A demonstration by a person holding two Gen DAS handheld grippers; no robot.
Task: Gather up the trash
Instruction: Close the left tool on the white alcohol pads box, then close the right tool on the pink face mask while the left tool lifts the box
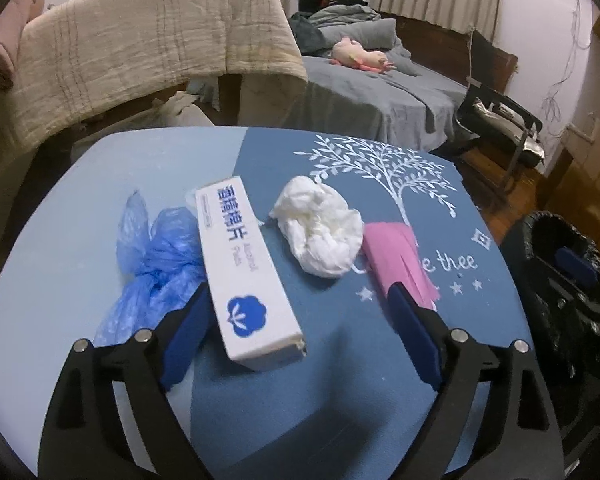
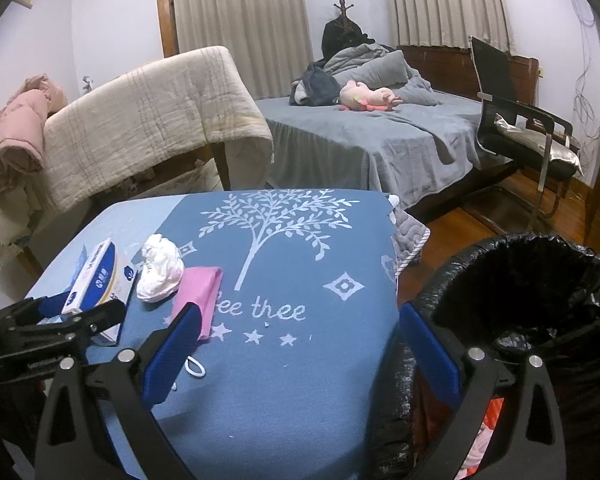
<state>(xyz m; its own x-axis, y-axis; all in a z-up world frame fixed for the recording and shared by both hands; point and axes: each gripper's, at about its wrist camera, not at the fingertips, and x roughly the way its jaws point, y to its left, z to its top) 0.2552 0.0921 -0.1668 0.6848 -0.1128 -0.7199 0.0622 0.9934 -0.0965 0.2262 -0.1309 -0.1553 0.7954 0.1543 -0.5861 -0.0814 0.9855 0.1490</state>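
Left wrist cam: left gripper (image 1: 300,312) wide open over white box (image 1: 246,268), w/ tissue wad (image 1: 320,228) just beyond. Right gripper (image 2: 300,332) open too, beside trash bin (image 2: 532,280), prob empty-handed.

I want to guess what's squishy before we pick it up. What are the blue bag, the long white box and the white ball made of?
The blue bag looks like thin plastic film: see-through, shiny, crinkled and knotted. The white box looks like smooth printed cardboard, with sharp folded edges and a frayed corner. The white ball seems to be crumpled tissue or soft paper, matte with deep soft folds, though it could be thin cloth.
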